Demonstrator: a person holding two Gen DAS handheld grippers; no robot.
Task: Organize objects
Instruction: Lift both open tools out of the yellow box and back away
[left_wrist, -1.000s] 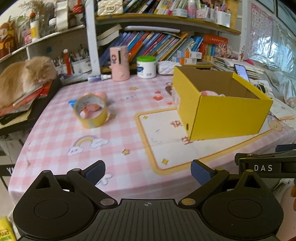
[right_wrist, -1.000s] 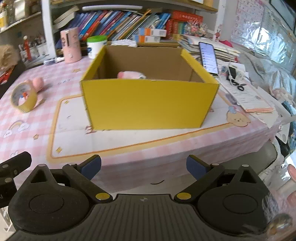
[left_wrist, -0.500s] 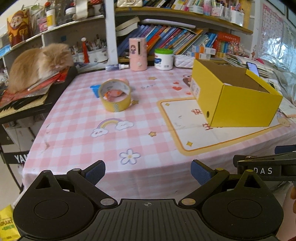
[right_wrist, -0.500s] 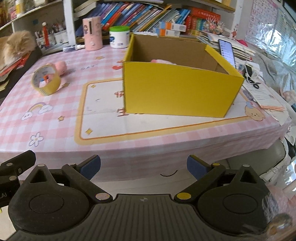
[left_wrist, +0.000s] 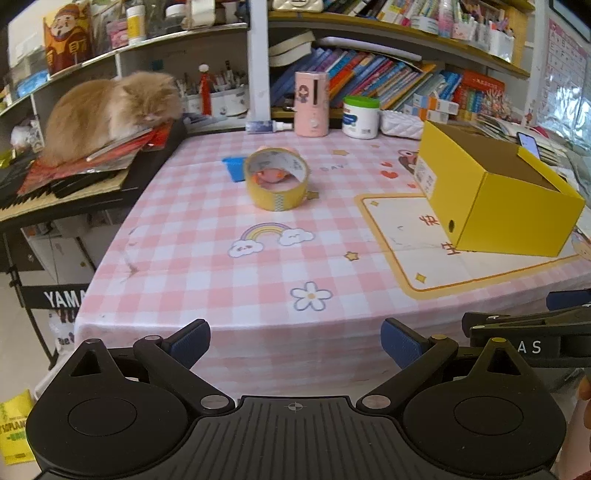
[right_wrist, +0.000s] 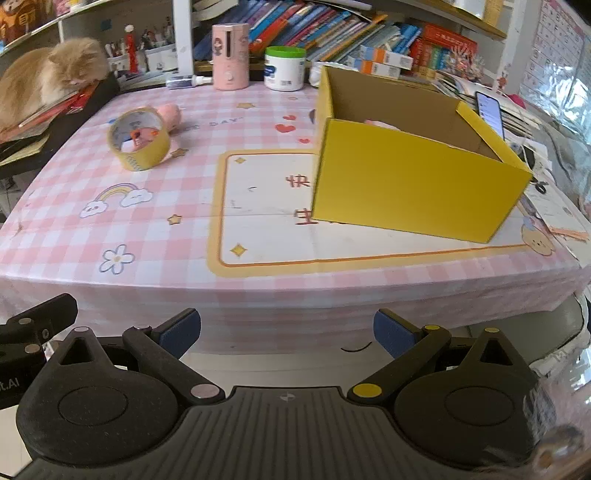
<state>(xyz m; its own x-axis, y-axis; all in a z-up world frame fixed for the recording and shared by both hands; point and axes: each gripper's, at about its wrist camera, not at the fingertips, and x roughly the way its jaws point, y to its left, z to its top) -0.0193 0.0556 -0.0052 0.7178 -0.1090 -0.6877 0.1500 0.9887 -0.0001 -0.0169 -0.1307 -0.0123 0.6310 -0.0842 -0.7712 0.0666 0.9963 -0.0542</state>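
- "YAMA", white letters cut off by the tablecloth, on the black keyboard stand at near left, below the table edge.
- "DAY", faint grey print, on the pink checked tablecloth just right of the tape roll; also readable in the right wrist view as "E DAY".
- "快" and "生", red Chinese characters, on the white panel of the tablecloth beside the near left corner of the yellow box.
- "AS", white letters, partly hidden, on the black body of the right gripper at near right.
- ".AI", white letters, cut off by the frame edge, on the black body of the left gripper at near left.
- White label with small print on the left end of the yellow box: too small to read.
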